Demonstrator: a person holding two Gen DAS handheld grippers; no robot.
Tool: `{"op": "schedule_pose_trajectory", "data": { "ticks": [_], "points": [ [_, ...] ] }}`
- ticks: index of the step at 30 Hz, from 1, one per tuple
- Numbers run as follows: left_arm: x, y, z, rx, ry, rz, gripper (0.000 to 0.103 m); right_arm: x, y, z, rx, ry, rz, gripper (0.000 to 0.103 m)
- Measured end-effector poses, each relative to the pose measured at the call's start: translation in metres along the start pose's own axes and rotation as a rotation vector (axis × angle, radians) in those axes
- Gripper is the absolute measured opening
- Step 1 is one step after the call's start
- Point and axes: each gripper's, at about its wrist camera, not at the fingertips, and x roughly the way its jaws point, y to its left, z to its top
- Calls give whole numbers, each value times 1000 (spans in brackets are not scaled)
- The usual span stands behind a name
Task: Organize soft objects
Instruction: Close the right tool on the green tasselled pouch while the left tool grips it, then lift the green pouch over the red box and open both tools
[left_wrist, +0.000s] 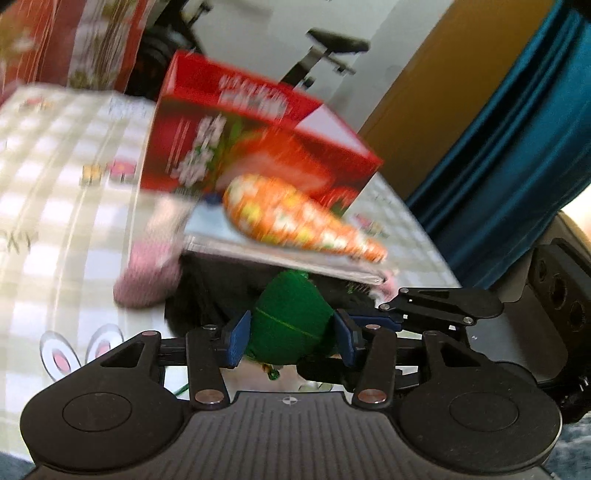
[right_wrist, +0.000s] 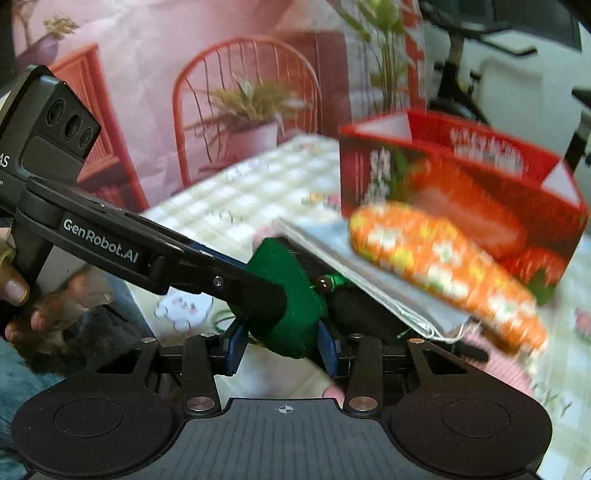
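A green stuffed fabric pouch (left_wrist: 291, 317) with a green cord and a brown bead (right_wrist: 325, 283) is held above the checked tablecloth (left_wrist: 55, 184). My left gripper (left_wrist: 291, 341) has both blue pads pressed on its sides. My right gripper (right_wrist: 282, 350) grips the same green pouch (right_wrist: 295, 314) from the other side. Its black finger (left_wrist: 439, 304) reaches in from the right, and the left gripper's finger (right_wrist: 236, 284) crosses over the pouch in the right wrist view. An orange flowered carrot toy (left_wrist: 295, 218) lies just beyond, on a flat silvery pack (left_wrist: 258, 240).
A red printed box (left_wrist: 258, 147) stands open behind the carrot toy (right_wrist: 443, 266). A pink knitted piece (left_wrist: 147, 280) lies left of a black object (left_wrist: 207, 295) under the silvery pack (right_wrist: 332, 258). A hand (right_wrist: 22, 295) holds the left gripper. A blue curtain (left_wrist: 517, 147) hangs at right.
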Motion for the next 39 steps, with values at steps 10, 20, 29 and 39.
{"op": "schedule_pose_trajectory", "data": {
  "ticks": [10,20,29,39],
  "points": [
    [-37,-29,30,87,-108,-8,51,-34,9,36,-81,-135,-32,38],
    [-38,-55,95,170,-239,1,51,-52,-13,93,-165,-258,-111,38],
    [-24,-65,174,231,-379,13,51,-46,-62,169,-227,-370,-179,38],
    [18,-47,226,242,-386,54,51,1,-112,211,-223,-388,-211,38]
  ]
}}
